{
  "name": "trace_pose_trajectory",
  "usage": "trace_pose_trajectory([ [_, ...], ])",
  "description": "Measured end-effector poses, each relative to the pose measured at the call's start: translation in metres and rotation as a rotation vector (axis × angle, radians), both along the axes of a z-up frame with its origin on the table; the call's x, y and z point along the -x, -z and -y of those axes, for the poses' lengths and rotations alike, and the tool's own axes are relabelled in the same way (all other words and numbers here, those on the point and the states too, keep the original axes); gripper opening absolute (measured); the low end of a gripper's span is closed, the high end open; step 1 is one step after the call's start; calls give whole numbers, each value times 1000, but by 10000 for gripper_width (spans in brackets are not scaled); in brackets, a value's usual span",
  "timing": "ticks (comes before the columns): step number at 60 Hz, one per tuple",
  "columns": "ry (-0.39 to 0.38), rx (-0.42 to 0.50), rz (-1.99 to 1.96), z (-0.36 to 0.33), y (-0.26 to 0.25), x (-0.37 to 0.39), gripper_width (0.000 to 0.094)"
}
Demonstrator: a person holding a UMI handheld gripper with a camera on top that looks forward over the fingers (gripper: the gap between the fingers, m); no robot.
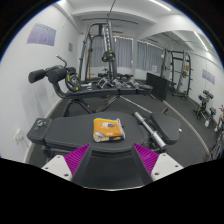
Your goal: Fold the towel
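So the towel sits bunched in a small orange-yellow heap on the dark desk, just ahead of the tool. Tool's spread wide, holding nothing. Looks like folding's barely finished or not started, can't tell.

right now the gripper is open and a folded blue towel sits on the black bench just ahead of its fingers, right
Not quite: the towel is orange-yellow, not blue. The rest holds. The gripper view shows the gripper open, its pink pads apart and holding nothing, and the folded towel lying on the black padded bench just ahead of the fingers, in a gym room with weight machines beyond.
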State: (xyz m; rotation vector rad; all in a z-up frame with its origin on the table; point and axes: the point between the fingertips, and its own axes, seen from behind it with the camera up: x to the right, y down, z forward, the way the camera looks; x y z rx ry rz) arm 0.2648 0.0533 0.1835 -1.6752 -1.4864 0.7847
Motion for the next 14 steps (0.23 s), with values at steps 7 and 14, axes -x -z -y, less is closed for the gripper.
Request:
trace_pose_trajectory([
  [7,-3,-28,-8,0,-6,-3,855],
  [14,-5,-27,-20,4,-9,-1,856],
])
